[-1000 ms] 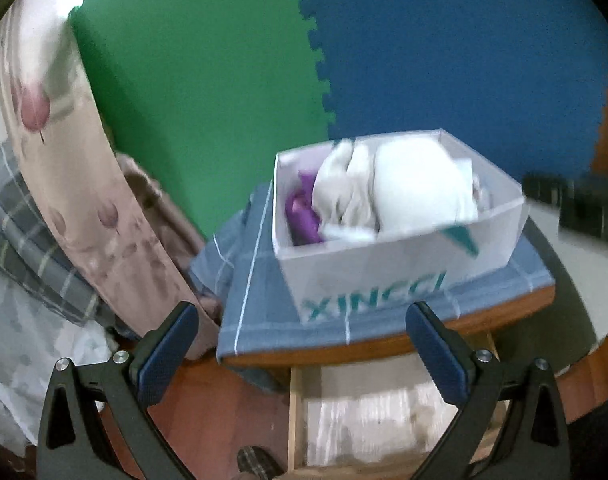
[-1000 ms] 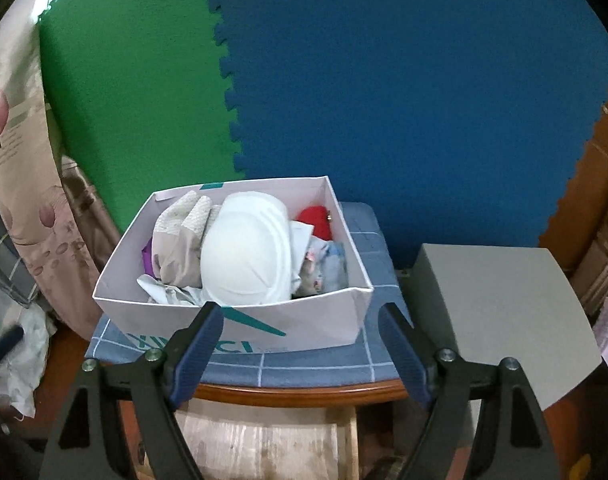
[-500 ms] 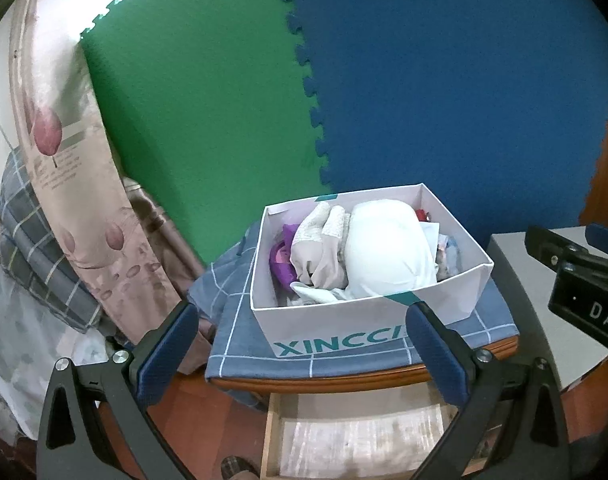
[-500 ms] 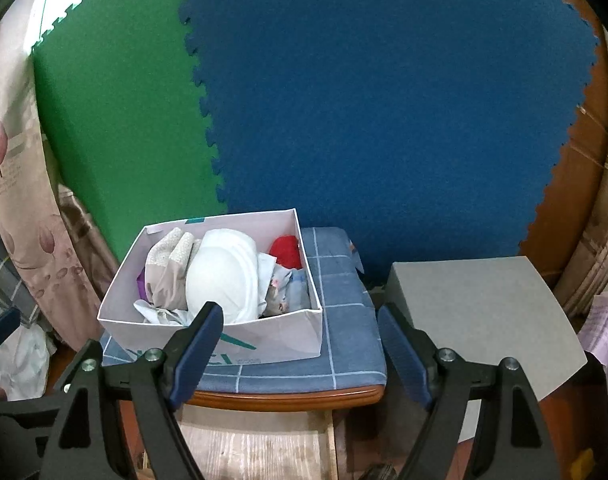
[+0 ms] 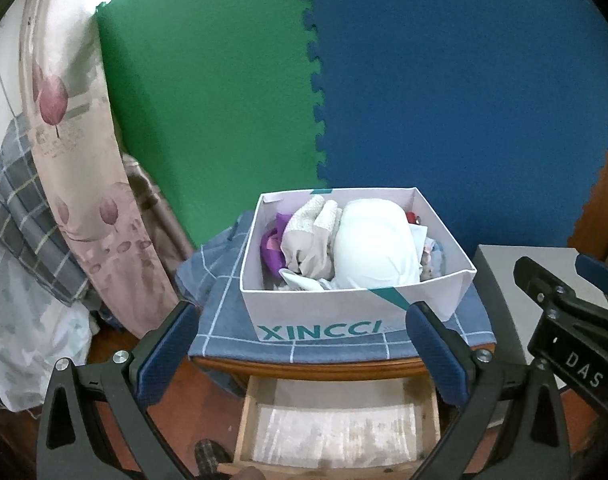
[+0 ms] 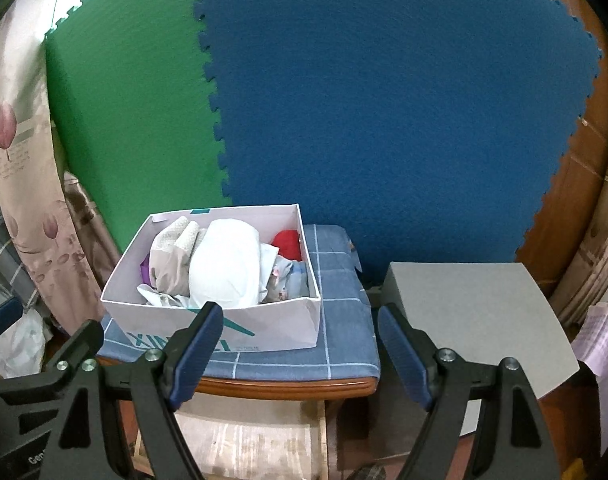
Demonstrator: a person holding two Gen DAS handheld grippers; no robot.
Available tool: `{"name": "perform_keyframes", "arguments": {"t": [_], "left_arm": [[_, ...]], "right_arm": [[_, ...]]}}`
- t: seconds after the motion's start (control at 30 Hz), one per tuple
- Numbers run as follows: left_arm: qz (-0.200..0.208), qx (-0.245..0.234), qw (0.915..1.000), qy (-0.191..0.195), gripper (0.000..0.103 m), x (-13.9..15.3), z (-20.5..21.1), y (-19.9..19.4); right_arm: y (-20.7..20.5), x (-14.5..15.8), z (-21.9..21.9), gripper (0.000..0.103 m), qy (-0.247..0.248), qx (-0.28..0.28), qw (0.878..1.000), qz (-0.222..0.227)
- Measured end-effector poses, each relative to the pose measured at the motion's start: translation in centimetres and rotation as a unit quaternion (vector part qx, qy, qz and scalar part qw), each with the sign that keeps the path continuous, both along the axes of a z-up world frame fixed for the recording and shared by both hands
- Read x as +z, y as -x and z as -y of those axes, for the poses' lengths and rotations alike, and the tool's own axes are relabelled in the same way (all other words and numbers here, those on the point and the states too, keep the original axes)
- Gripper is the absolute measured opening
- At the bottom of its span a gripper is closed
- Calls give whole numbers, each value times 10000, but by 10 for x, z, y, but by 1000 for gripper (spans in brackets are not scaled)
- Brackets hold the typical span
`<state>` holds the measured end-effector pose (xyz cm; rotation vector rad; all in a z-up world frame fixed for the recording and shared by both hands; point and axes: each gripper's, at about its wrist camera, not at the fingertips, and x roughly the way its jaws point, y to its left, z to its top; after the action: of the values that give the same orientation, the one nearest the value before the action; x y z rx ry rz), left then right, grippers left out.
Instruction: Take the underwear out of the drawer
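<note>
We see two black claws with blue pads, both spread wide with nothing between them. The left claw (image 5: pixel 302 344) hangs over the front edge of a small wooden worktop (image 5: pixel 344 368) draped in a blue checked cloth (image 5: pixel 224 320). The right claw (image 6: pixel 300 344) hangs to its right, between the cloth and a grey box (image 6: pixel 476 320).

On the cloth sits a white cardboard box (image 5: pixel 344 312) printed in teal, packed with underwear: a white padded bra (image 5: pixel 376 252) on top, a beige lace piece (image 5: pixel 308 240) to its left, something purple (image 5: pixel 270 248) beneath, a red item (image 6: pixel 288 242) at the back.

Below the worktop a wooden drawer (image 5: pixel 336 428) stands pulled open. The part we can see holds only a pale liner, and its front is cut off by the frame.

We judge several risks from here. The garments are soft and tangled, so a pinch on one could drag its neighbours over the rim. The box is light and rests on loose cloth, so a sideways pull could slide or tip it. The claws sit close together and could collide if both reach in. A claw dropping too low could strike the open drawer.
</note>
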<state>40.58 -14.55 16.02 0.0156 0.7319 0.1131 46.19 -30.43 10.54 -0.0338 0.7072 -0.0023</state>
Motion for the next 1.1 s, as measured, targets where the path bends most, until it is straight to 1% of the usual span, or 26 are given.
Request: {"name": "perform_keyframes", "arguments": {"t": [0.13,0.27,0.4,0.5,0.63,0.93,1.03,1.1], "left_arm": [[-49,2,9997,231,103,-4,-5,-1],[-44,45,9999,97,103,-6,-6,-2],[-29,-3,9995,308,103,-4,-10,-8],[-94,77,9996,236,103,-2,-12,-15],[-187,80,9991,381,103,-2,-16,-20],[-404,16,9986,353,103,-10,-8,-19],[-422,-5,9987,272,103,-12,-4,-19],[-421,-3,9987,286,103,-12,-4,-19]], "right_arm": [[1,-2,5,82,-82,2,10000,-16],[0,-7,5,82,-75,28,9999,-86],[-2,-8,4,82,-28,17,10000,-76],[-5,-7,4,82,21,32,9999,-98],[-6,-6,6,82,36,4,10000,-90],[-6,-15,3,82,80,74,9997,-234],[-7,-16,2,82,82,99,9996,-245],[-8,-17,2,82,101,108,9995,-263]]}}
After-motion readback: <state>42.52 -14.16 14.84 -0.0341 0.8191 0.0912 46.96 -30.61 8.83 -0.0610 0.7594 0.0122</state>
